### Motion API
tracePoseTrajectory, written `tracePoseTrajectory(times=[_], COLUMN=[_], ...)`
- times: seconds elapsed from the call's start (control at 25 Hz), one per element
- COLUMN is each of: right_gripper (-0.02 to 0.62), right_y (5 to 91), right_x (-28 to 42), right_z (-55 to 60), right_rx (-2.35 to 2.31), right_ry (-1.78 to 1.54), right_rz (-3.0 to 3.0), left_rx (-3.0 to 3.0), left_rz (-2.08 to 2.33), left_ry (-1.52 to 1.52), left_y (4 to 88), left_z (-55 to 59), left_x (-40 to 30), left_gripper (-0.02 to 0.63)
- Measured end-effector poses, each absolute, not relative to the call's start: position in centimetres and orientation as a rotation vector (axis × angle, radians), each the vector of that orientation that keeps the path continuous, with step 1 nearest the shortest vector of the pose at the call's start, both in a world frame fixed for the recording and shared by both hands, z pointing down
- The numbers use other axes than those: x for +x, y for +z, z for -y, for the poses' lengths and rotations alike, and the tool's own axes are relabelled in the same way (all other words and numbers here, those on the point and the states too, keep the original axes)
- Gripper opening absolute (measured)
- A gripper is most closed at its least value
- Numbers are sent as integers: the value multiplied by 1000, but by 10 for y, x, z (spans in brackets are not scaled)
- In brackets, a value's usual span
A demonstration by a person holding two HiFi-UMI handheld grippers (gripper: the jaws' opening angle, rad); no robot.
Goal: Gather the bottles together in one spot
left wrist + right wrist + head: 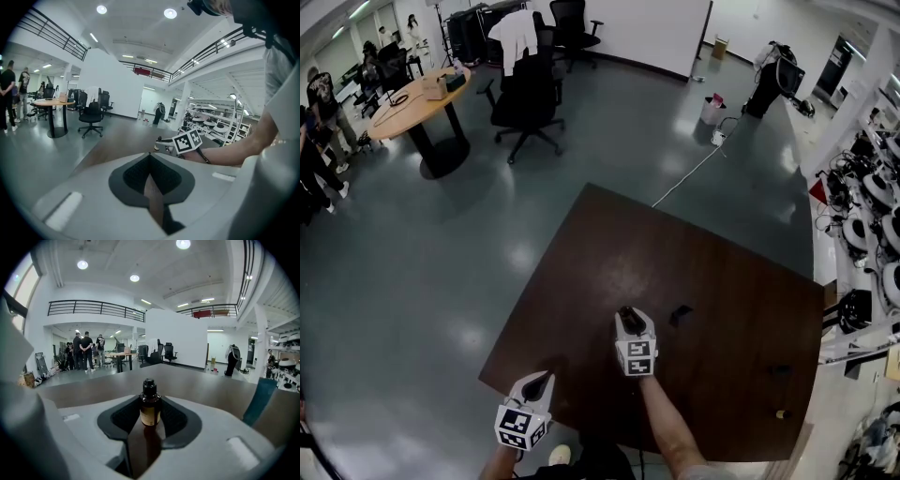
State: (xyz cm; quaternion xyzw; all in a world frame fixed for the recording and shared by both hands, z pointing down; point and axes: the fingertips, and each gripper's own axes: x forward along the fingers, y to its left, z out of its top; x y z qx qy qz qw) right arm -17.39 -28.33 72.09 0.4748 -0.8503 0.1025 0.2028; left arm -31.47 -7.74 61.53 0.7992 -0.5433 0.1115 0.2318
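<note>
Bottle (150, 405) is dark amber glass, black-capped, tan-labelled, upright.

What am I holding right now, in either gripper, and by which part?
The right gripper grips the small brown bottle by its body, below the black cap. The left gripper holds nothing; its jaws are together.

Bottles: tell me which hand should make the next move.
Right. The right gripper already has a bottle clamped upright between its jaws. The left gripper sits shut and empty at the table edge.
</note>
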Motion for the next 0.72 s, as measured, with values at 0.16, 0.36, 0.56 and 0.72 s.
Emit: tracePoseTrajectory(times=[0.16,0.36,0.56,0.72], right_gripper=[133,133,133,133], right_y=[711,695,687,681], right_x=[-156,-132,-116,-108], right_z=[267,239,199,169], right_rx=[1373,1436,1455,1468], right_ry=[285,286,278,287], right_rz=[2366,2372,2386,2386], left_rx=[2229,2272,2316,2342], left_rz=[1462,1423,1364,1332], left_ry=[309,311,325,344], left_y=[612,610,609,608], left_z=[75,73,64,58], left_x=[-309,-296,-278,-269], left_gripper=[0,0,0,0])
